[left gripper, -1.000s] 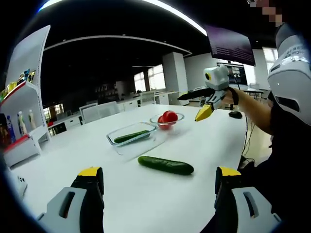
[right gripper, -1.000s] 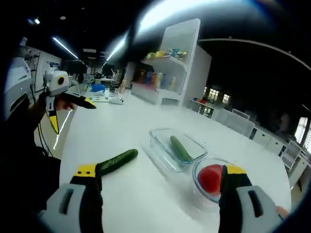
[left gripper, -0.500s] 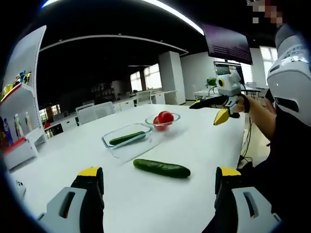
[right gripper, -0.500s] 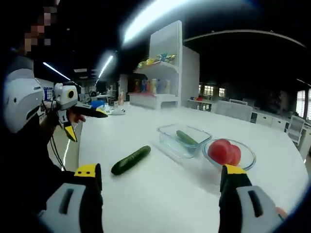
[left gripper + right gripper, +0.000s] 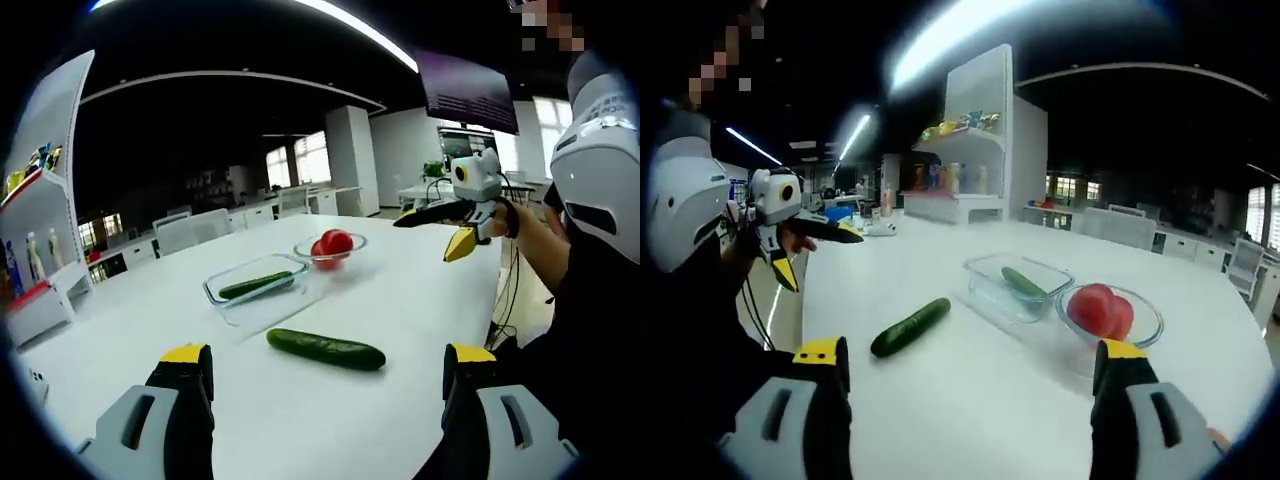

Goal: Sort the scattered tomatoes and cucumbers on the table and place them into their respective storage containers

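Observation:
A loose cucumber [image 5: 325, 349] lies on the white table [image 5: 420, 300], seen again as the cucumber [image 5: 910, 327] in the right gripper view. Behind it a clear rectangular container [image 5: 252, 287] holds another cucumber [image 5: 1020, 283]. A round glass bowl [image 5: 329, 250] beside it holds red tomatoes [image 5: 1100, 310]. My left gripper [image 5: 330, 375] is open and empty, short of the loose cucumber. My right gripper [image 5: 975, 365] is open and empty above the table's near part. Each gripper shows in the other view, held in a hand off the table's edge: the right one [image 5: 448, 222], the left one [image 5: 810, 240].
A white shelf unit [image 5: 985, 150] with bottles and coloured items stands at the table's far side. Chairs [image 5: 200, 228] line the far edge. The person's dark sleeve and body [image 5: 590, 300] sit close at the table's side.
The right gripper has drawn back from over the bowl toward the table's edge. Both views shifted slightly; the cucumbers, container and bowl stayed put.

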Demonstrator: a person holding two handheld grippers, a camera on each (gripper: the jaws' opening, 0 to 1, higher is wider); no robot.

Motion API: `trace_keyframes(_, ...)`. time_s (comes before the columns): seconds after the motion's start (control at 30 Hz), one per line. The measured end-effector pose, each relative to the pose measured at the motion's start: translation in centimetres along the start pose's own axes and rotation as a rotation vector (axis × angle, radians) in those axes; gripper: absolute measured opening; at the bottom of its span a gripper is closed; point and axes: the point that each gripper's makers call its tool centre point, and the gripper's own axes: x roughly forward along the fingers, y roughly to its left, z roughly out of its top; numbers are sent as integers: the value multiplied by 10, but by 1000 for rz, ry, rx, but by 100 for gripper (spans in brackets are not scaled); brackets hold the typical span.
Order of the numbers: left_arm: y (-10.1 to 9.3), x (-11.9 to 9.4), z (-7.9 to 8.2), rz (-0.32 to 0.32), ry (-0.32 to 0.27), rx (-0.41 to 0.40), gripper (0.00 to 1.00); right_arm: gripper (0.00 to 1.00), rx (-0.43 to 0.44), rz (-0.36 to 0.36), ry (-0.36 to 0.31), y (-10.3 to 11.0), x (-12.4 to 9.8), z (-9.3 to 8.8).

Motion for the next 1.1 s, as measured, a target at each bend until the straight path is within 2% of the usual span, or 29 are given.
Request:
trace_keyframes(0.17, -9, 19, -5, -27, 2, -11, 95, 97, -15, -6, 1, 1, -1, 2)
trace_keyframes(0.37, -18, 49, -32, -59, 68, -39, 95, 97, -23, -11, -4, 3, -2, 3)
trace_keyframes(0.53, -13, 73, -44, -60, 89, -103, 95, 97, -18, -21, -5, 2, -5, 3)
trace_keyframes(0.67, -12, 90, -55, -68, 111, -223, 93, 97, -9, -39, -19, -1, -5, 3)
trace_keyframes(0.77, -11, 104, -54, -74, 102, -266, 92, 97, 1, -51, -25, -3, -6, 2)
trace_keyframes(0.87, -6, 115, -54, -67, 107, -274, 92, 97, 5, -58, -24, -5, -7, 1)
trace_keyframes(1.1, -3, 131, -52, -69, 115, -335, 89, 95, 16, -78, -27, -10, -9, -2)
